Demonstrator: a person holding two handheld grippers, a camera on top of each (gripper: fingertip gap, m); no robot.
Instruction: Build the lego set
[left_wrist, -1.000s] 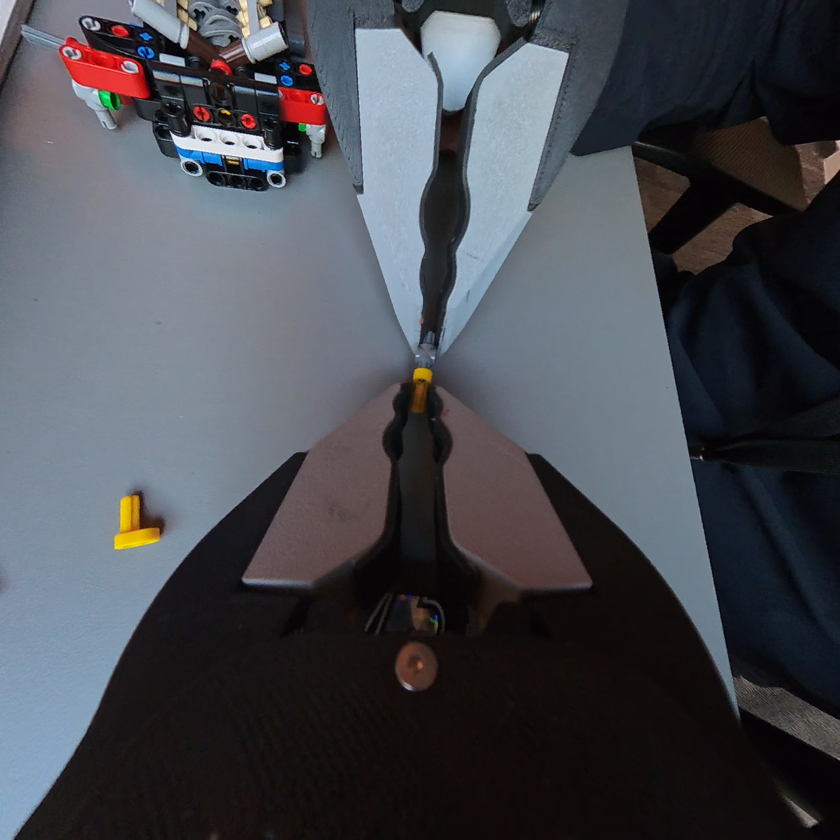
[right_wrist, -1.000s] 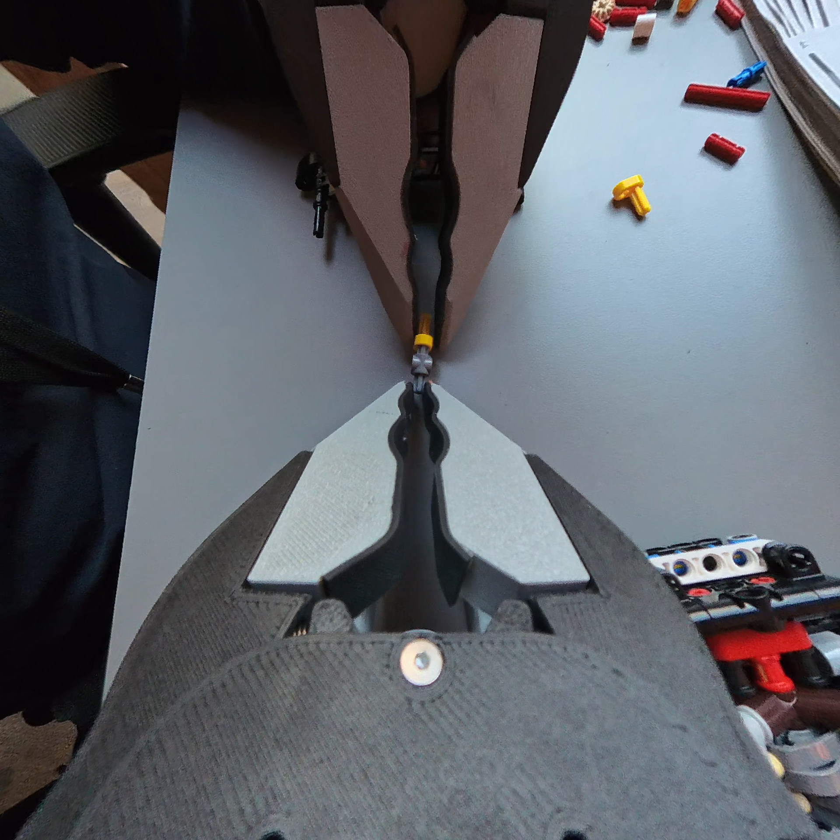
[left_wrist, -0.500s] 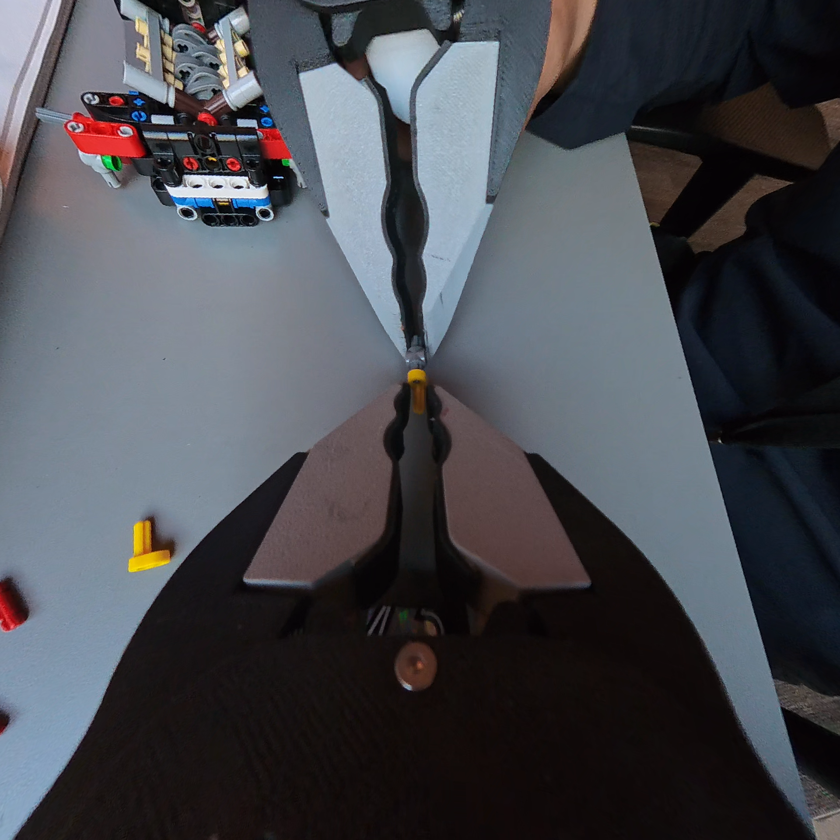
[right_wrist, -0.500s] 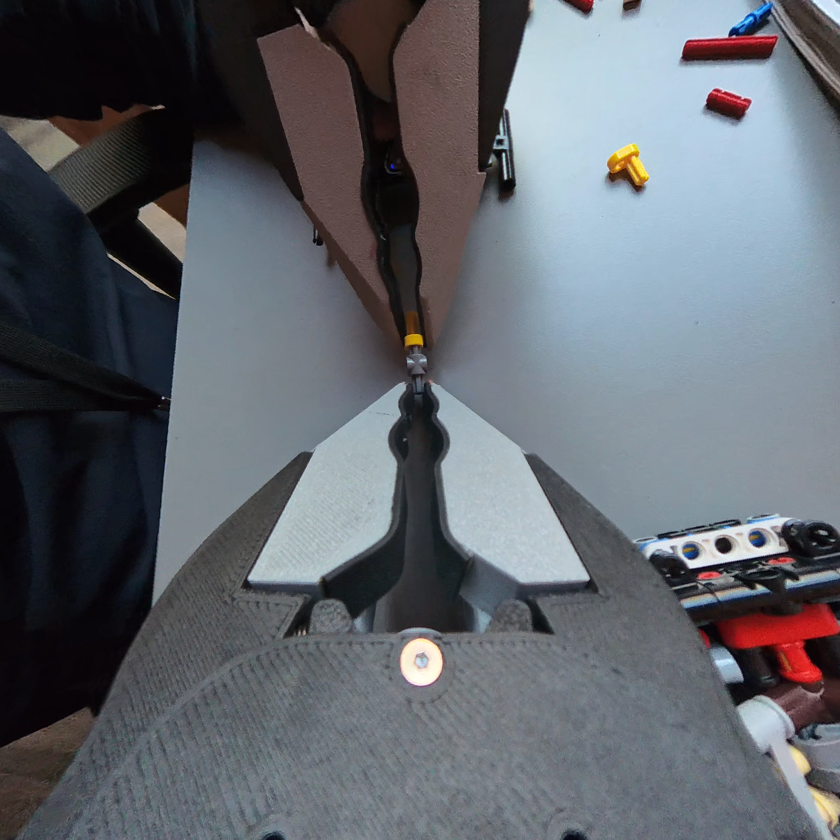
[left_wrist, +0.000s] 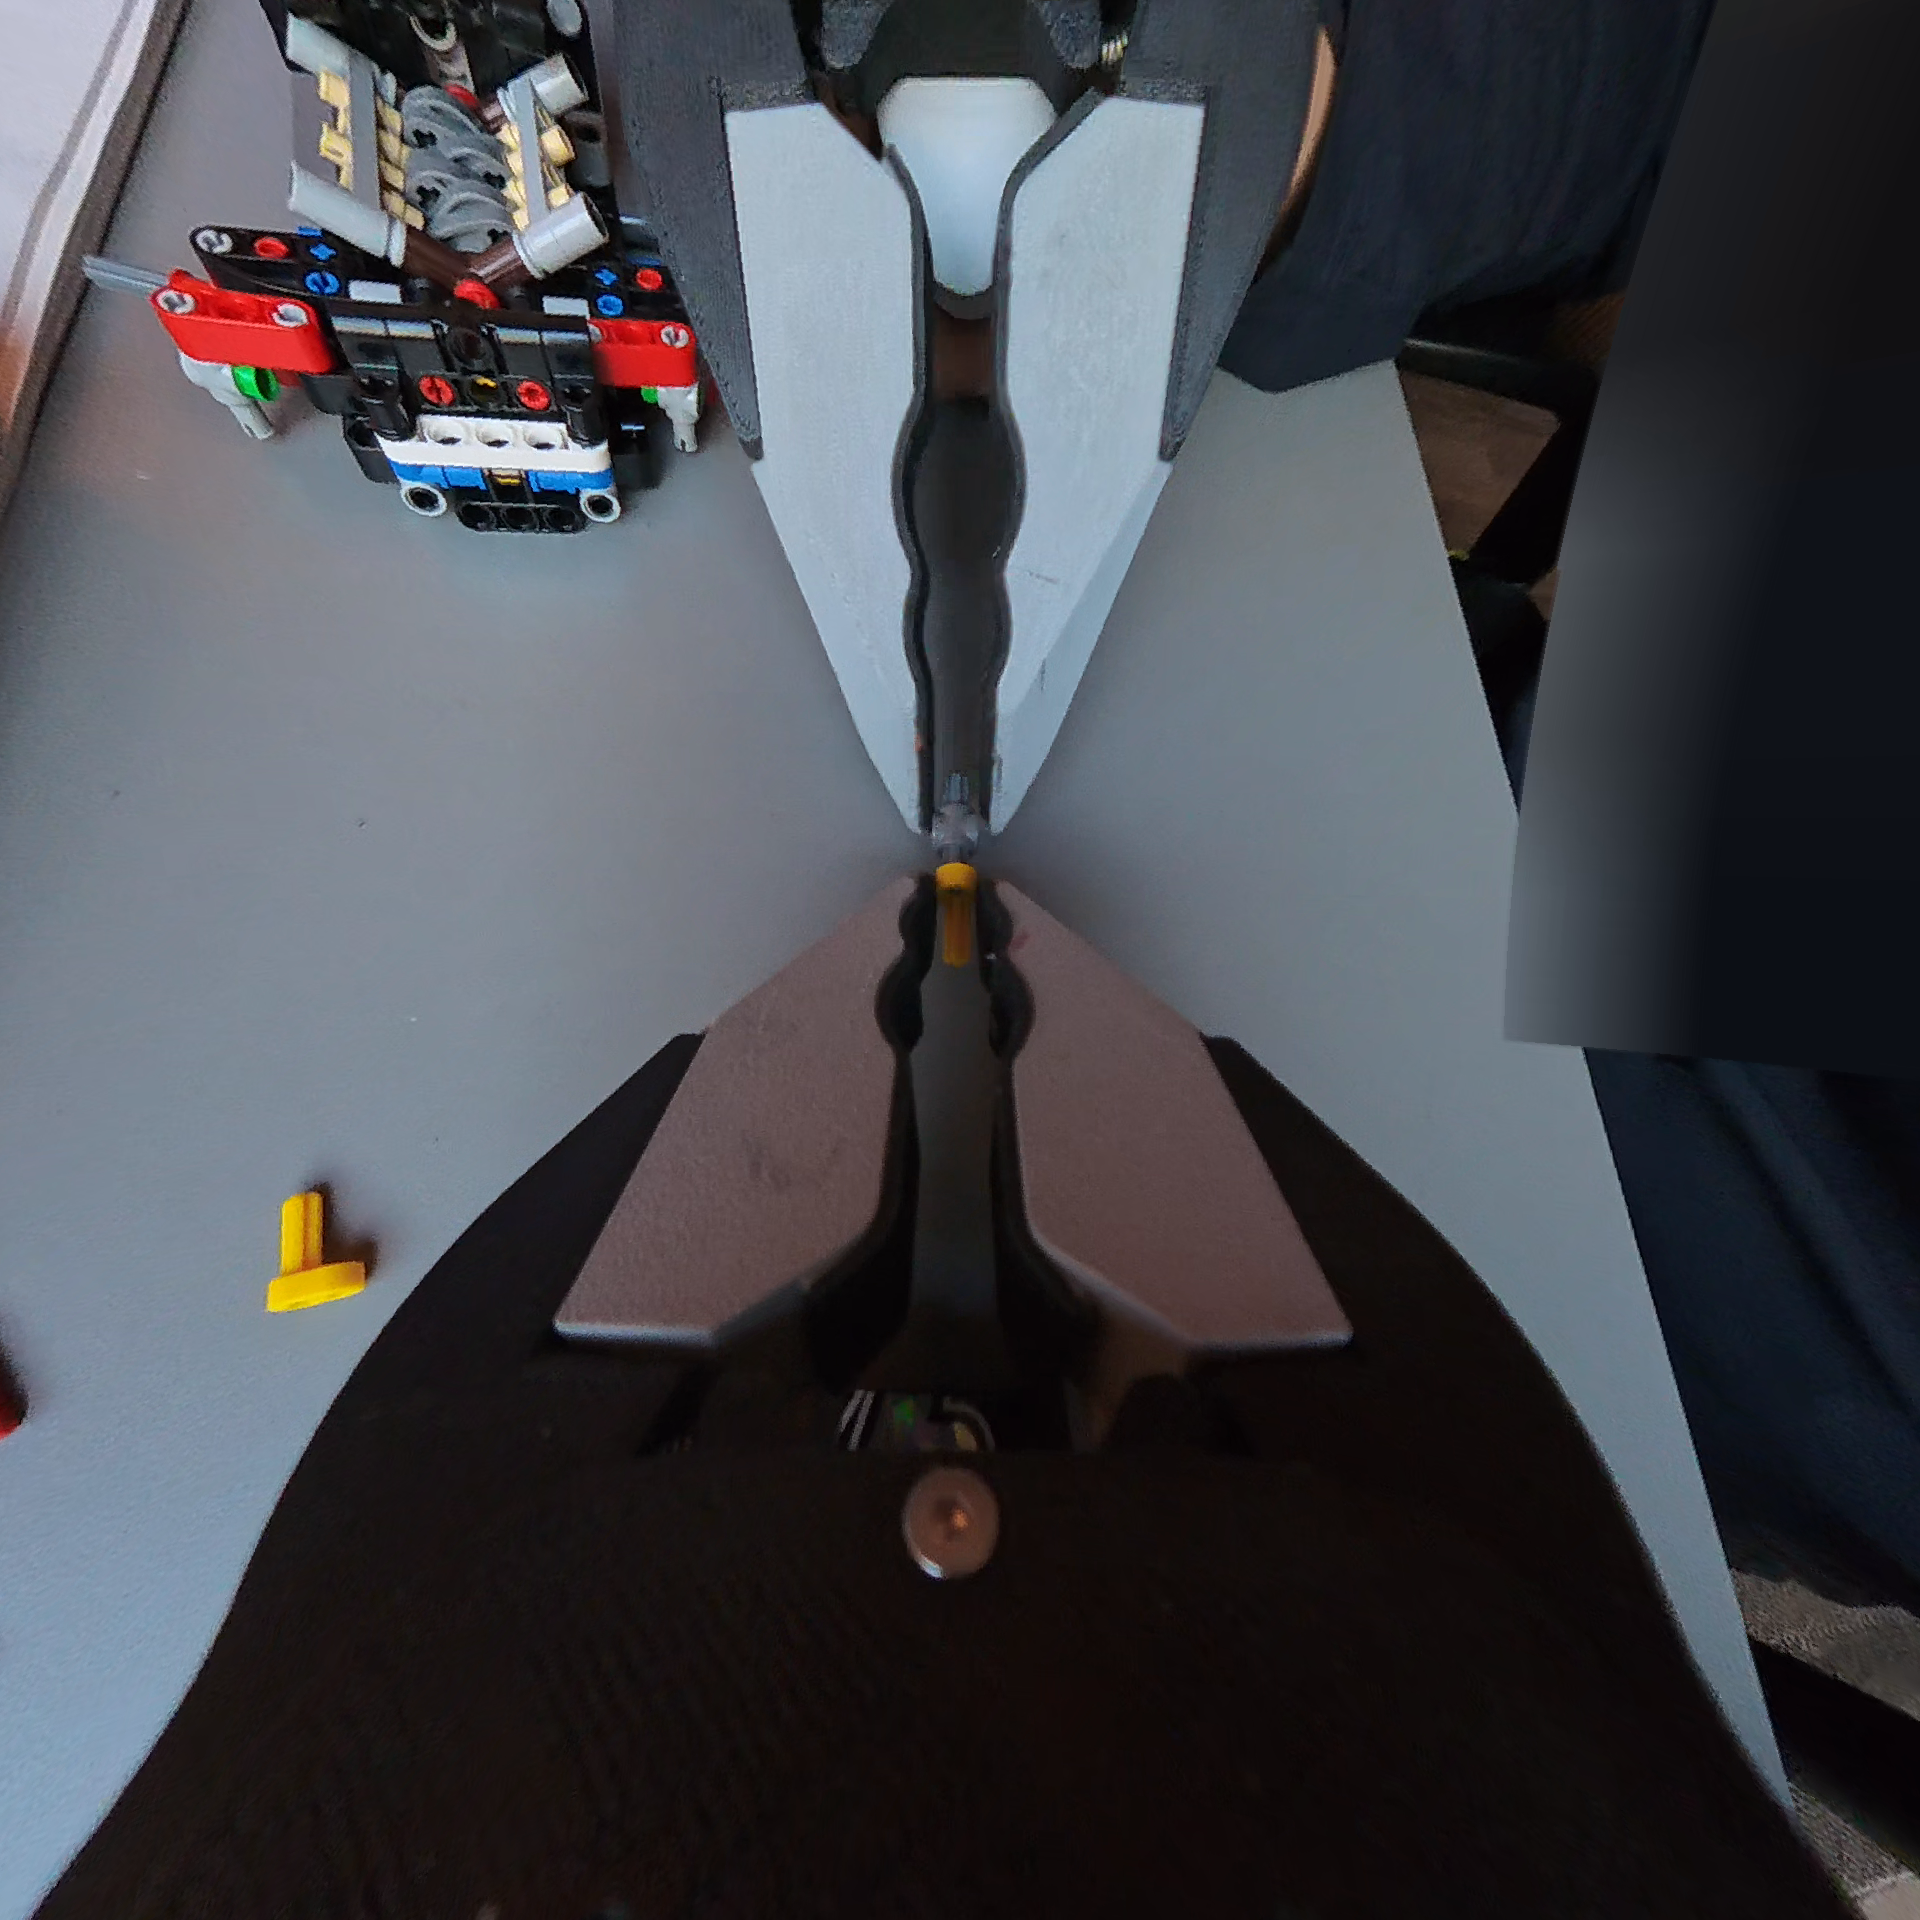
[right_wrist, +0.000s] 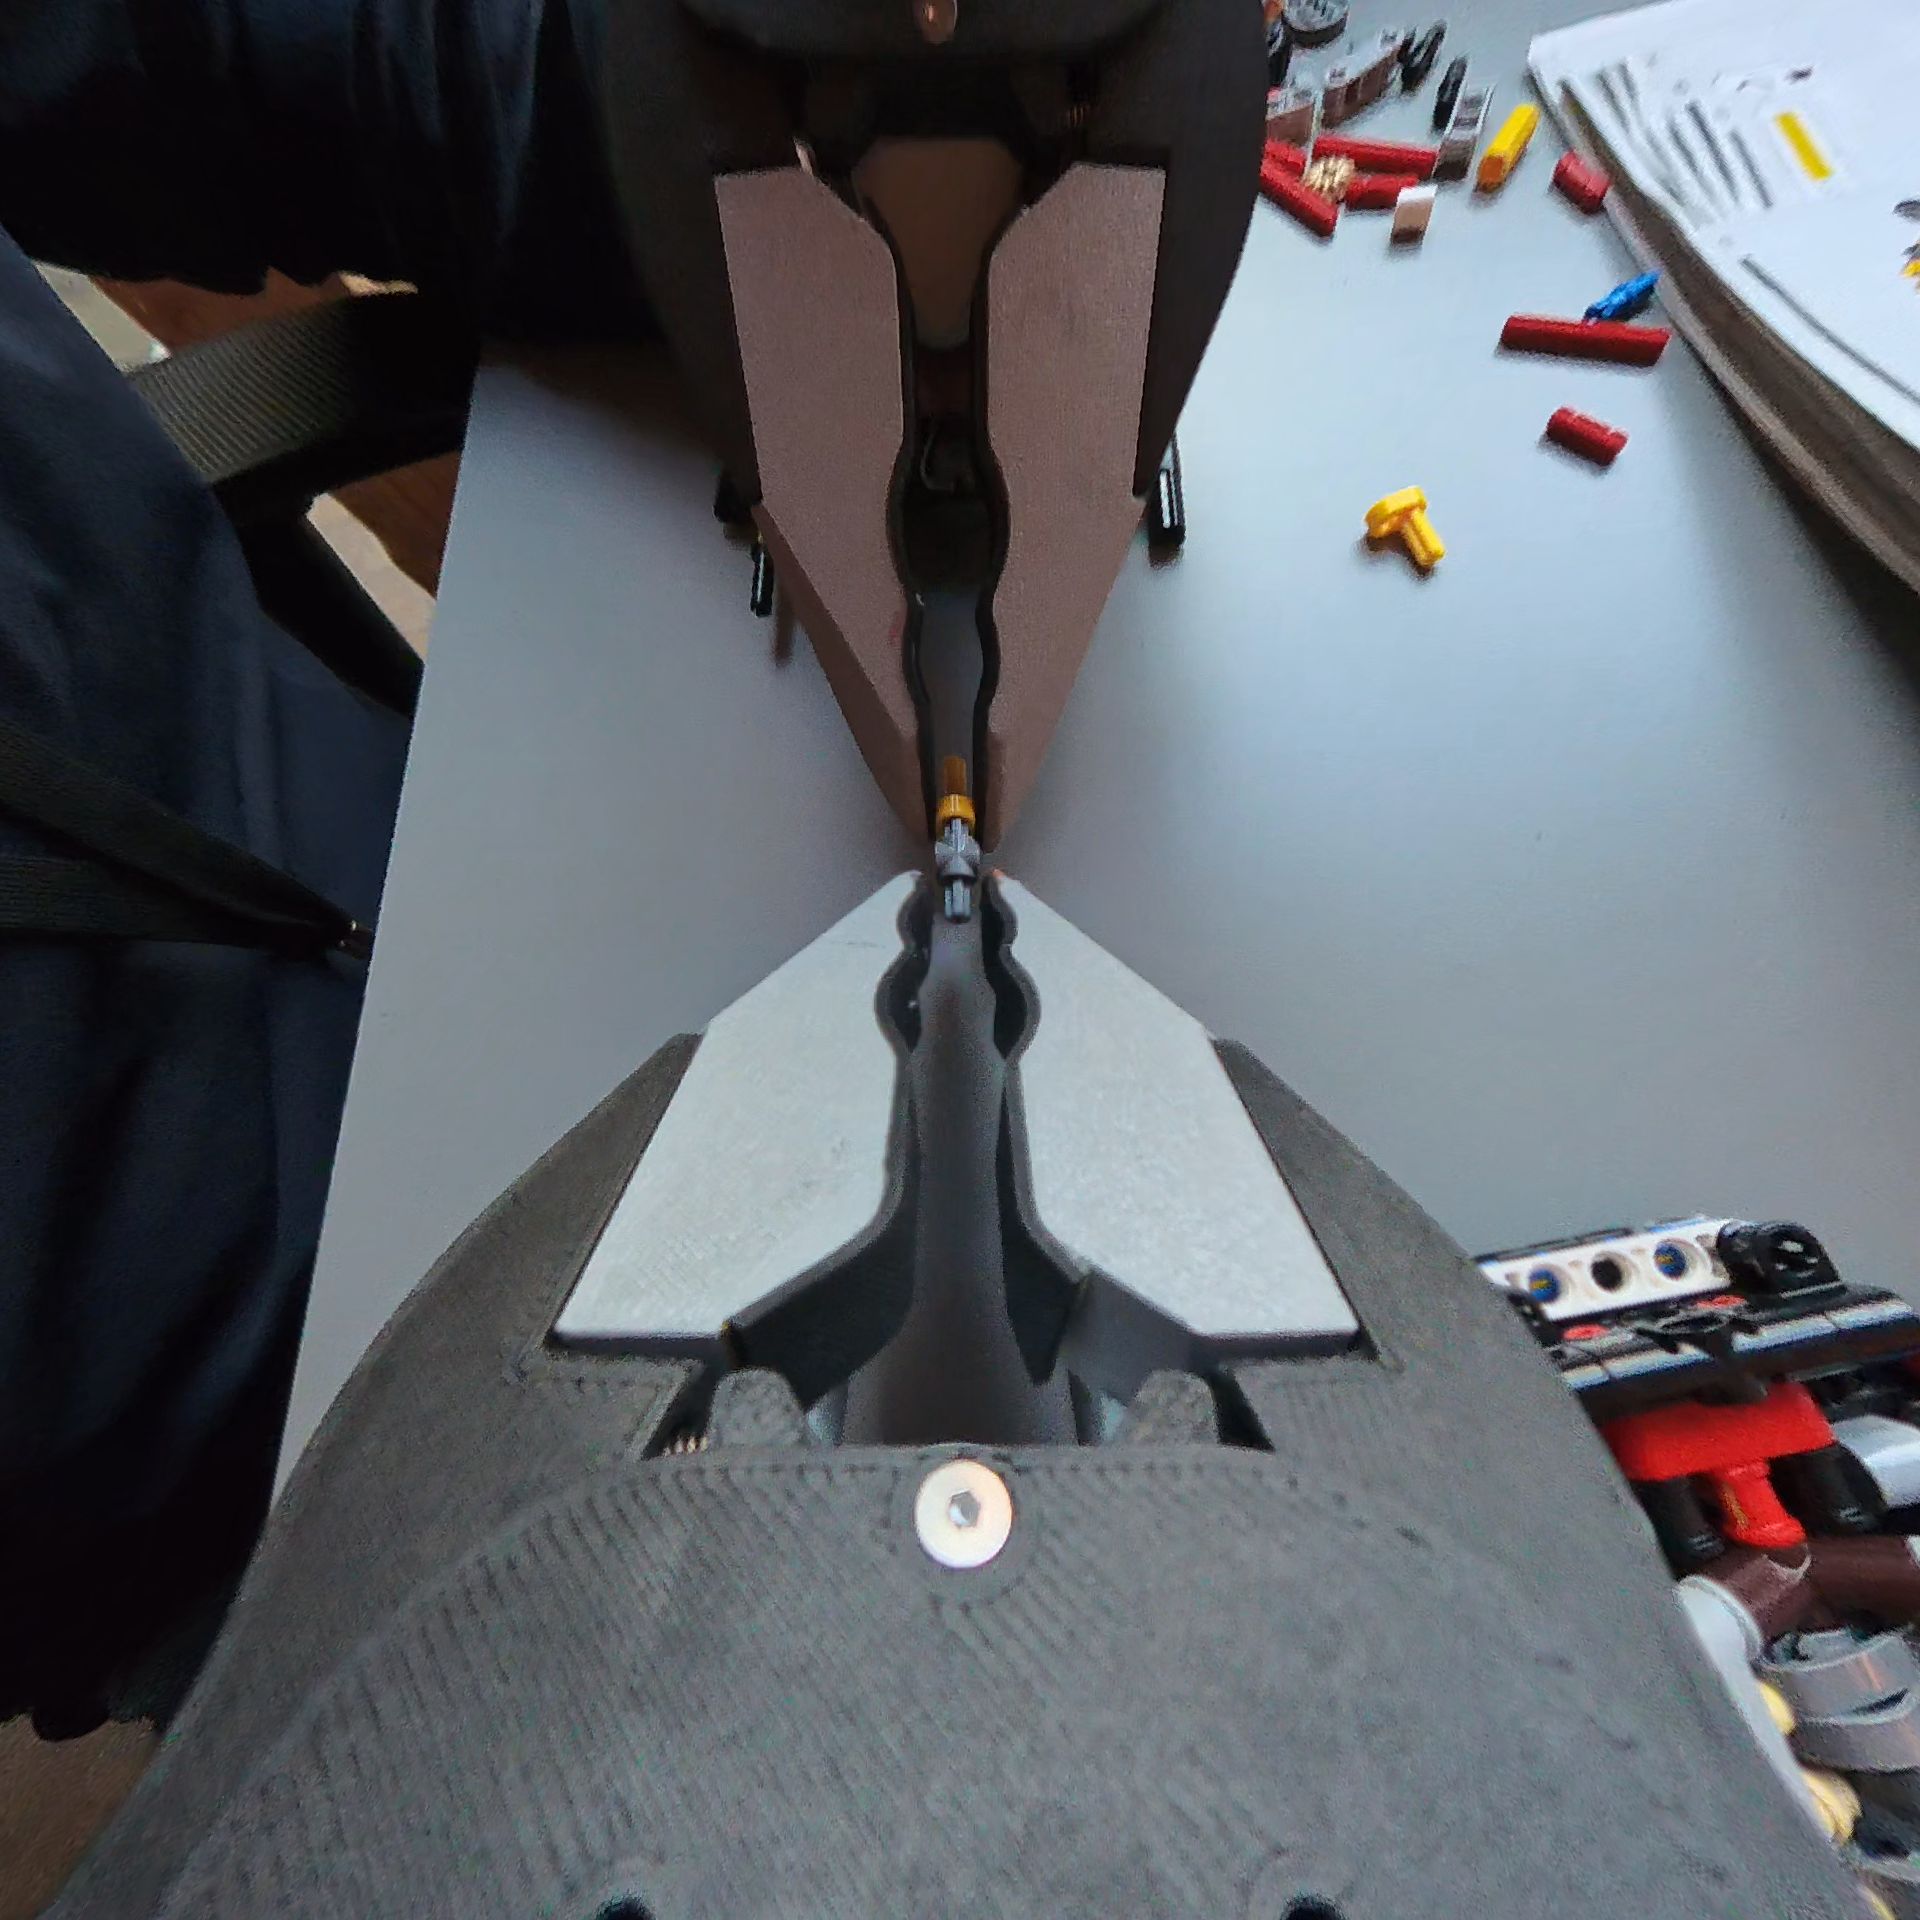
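Since half a second ago, the right gripper (right_wrist: 954, 906) has let its two fingers come a little apart; before, they were shut tight on the small grey piece (right_wrist: 956, 860). Now the thin tail of that grey piece sits between the tips with a small dark gap on each side, so the fingers do not press on it.

Both grippers are held level above the grey table (left_wrist: 416, 831), close to its edge; they point straight at each other, tip to tip, almost touching. The left gripper (left_wrist: 954, 906), with its brown fingers, is clamped on a yellow pin (left_wrist: 954, 920); the head of the pin sticks out past the tips. The grey piece sits right on that head, so the two small parts make one line between the grippers.

To the side of the left gripper, a yellow T-shaped piece (left_wrist: 312, 1257) lies alone on the table; farther off stands a brick model (left_wrist: 457, 364) in black, red, white and blue. Past the left gripper, in the right wrist view, red pieces (right_wrist: 1579, 338) are scattered about; beside them is a stack of paper sheets (right_wrist: 1766, 208). A person in dark clothes (right_wrist: 156, 935) is at the table edge.
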